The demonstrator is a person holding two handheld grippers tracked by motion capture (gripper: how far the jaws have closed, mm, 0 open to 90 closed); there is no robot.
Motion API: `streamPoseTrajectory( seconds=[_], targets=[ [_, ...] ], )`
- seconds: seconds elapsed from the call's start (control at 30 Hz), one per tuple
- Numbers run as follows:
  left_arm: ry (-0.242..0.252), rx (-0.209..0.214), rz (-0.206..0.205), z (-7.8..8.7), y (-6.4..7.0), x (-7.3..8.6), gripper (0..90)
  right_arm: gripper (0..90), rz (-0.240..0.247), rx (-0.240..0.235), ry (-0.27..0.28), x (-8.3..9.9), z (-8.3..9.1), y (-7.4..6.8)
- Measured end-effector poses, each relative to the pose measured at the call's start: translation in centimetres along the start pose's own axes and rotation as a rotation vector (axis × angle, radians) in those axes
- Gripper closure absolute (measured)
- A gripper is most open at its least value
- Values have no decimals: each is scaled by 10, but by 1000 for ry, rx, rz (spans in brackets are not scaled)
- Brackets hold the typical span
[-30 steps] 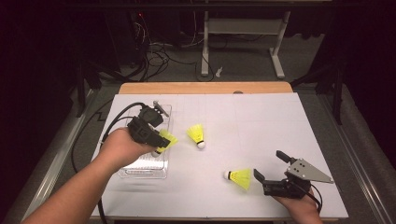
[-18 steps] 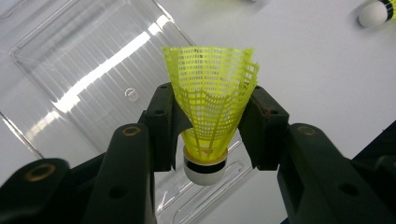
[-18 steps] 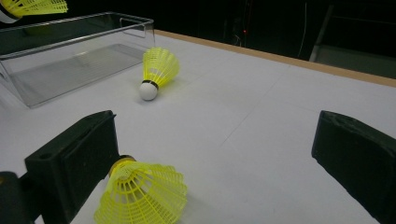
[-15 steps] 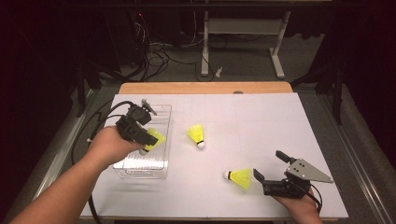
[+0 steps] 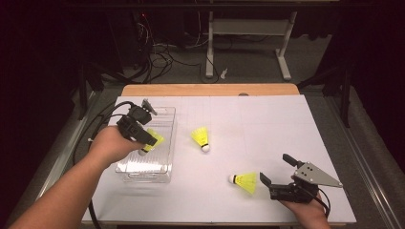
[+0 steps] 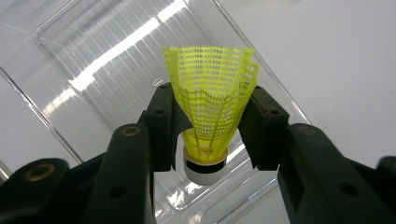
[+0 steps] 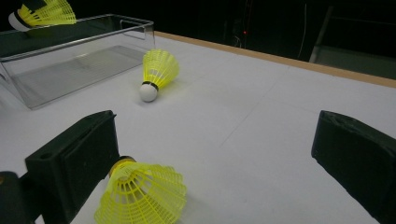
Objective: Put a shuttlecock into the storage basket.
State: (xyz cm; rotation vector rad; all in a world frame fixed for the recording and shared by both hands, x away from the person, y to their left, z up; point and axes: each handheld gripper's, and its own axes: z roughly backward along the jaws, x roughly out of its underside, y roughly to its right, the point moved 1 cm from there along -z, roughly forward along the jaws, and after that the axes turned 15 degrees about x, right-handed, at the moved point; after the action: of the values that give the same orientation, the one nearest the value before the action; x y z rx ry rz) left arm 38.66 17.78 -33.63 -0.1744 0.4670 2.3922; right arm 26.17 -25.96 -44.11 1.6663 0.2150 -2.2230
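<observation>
The left hand-held gripper (image 6: 212,135) is clamped on a yellow shuttlecock (image 6: 210,102) above the clear box (image 5: 165,138). Its mesh skirt looks light and crushable, so grip low near the cork. The right hand-held gripper (image 7: 215,154) stands apart beside another shuttlecock (image 7: 142,198) on the desk (image 5: 267,129)

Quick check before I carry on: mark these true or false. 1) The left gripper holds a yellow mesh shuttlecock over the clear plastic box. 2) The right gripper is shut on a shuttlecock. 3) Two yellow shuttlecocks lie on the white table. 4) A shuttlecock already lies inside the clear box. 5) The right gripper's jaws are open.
1) True: the left gripper clamps the yellow mesh shuttlecock by its skirt above the clear plastic box.
2) False: the right gripper stands open, with a shuttlecock beside one jaw, not clamped.
3) True: one near the table's middle, one near the right gripper, on the white table.
4) False: the box floor looks bare.
5) True.
</observation>
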Motion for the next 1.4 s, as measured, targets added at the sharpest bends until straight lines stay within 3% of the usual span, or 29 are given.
streamPoseTrajectory(
  seconds=[0.3, 0.63, 1.0, 1.4],
  targets=[
    [-12, 23, 14, -12, -12, -3, 597, 11, -3, 1, 1, 0, 0, 0],
    [3, 29, 46, -13, -27, -4, 601, 11, -11, -1, 2, 0, 0, 1],
    [-15, 35, 34, -23, -29, -13, 601, 11, -11, -2, 5, 0, 1, 2],
    [-54, 9, 18, -35, -28, -16, 601, 11, -12, -2, 3, 0, 1, 2]
  ],
)
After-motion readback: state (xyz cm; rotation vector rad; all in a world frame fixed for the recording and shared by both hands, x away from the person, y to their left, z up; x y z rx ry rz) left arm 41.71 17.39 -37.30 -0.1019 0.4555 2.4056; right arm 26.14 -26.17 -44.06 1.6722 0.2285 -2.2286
